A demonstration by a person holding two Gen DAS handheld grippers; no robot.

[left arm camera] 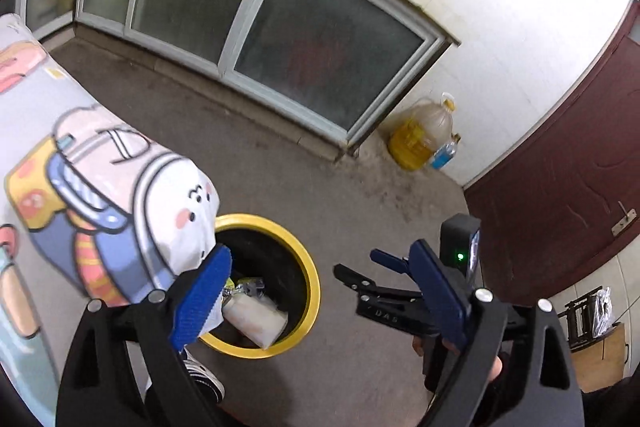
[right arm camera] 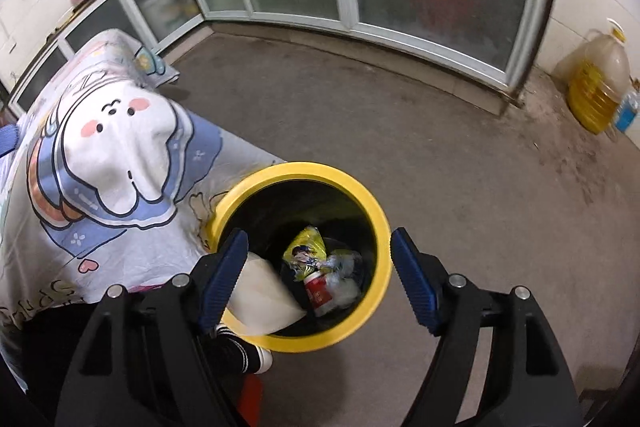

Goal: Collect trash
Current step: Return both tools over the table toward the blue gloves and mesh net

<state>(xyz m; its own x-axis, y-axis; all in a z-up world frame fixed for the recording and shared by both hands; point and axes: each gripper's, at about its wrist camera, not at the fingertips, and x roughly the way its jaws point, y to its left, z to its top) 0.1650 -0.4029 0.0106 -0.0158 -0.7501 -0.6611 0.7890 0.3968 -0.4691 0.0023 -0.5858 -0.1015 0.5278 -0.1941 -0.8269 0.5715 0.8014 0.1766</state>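
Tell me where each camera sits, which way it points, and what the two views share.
Left wrist: on the left gripper, looking down at the floor past the bin; the right gripper and a shoe show.
Right wrist: on the right gripper, open above the bin, looking into it at the trash; a shoe shows.
Shared: bin, cartoon cloth, oil jug, glass doors.

A bare grey concrete floor (right arm camera: 400, 131) carries a yellow-rimmed black trash bin (right arm camera: 360, 195) directly beneath the right tongs, a cartoon-print sheet (right arm camera: 120, 155) draping down to their left, and an oil jug (right arm camera: 600, 83) far right ahead beside a small water bottle (right arm camera: 626, 109).
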